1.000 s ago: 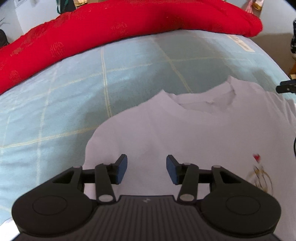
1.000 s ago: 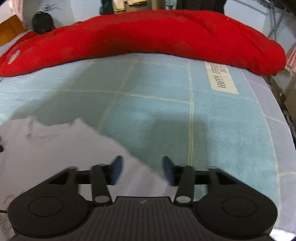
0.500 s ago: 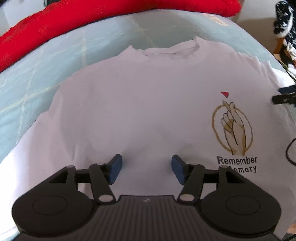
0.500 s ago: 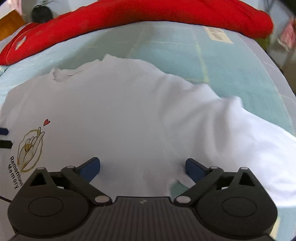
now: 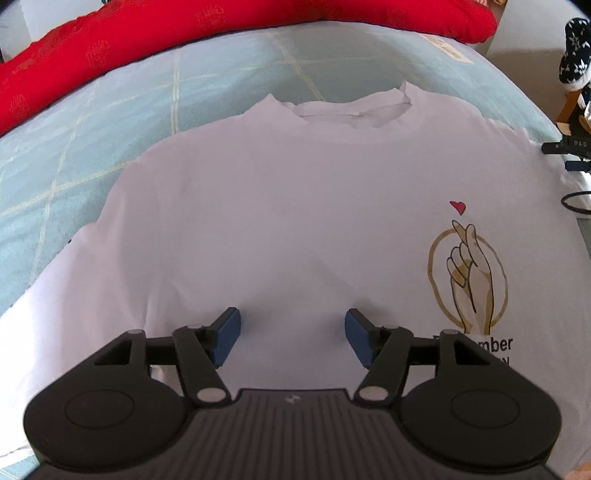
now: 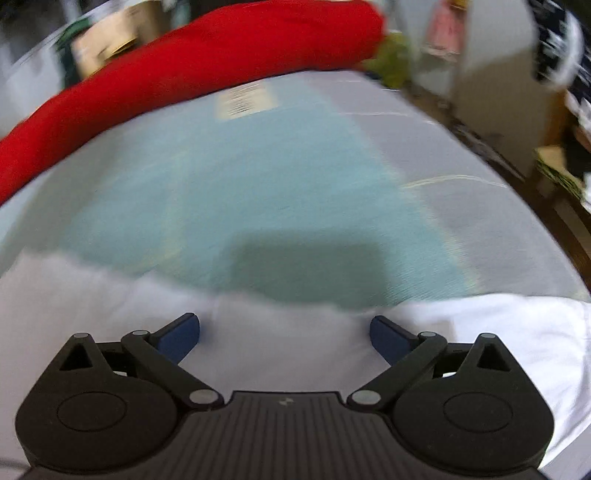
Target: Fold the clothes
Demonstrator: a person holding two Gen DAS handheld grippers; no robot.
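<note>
White printed T-shirt [image 5: 280, 221] flat on bed

The T-shirt [image 5: 280, 229] is smooth, matt white cloth with a flat print [image 5: 467, 273] at 3 o'clock. It lies on a soft, slightly napped pale blue blanket [image 5: 110, 122]; at 12 o'clock a red quilt [image 5: 221, 22] looks thick, matt and faintly patterned. The left gripper [image 5: 292, 338] is matt black ribbed plastic with dull blue pads [image 5: 227, 332] and small shiny metal pins.

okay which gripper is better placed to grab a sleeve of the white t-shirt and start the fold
Probably the right gripper: wide open over the t-shirt's outer edge, blue bedsheet just beyond. The left gripper, open, hangs mid-chest, far from either sleeve.
</note>
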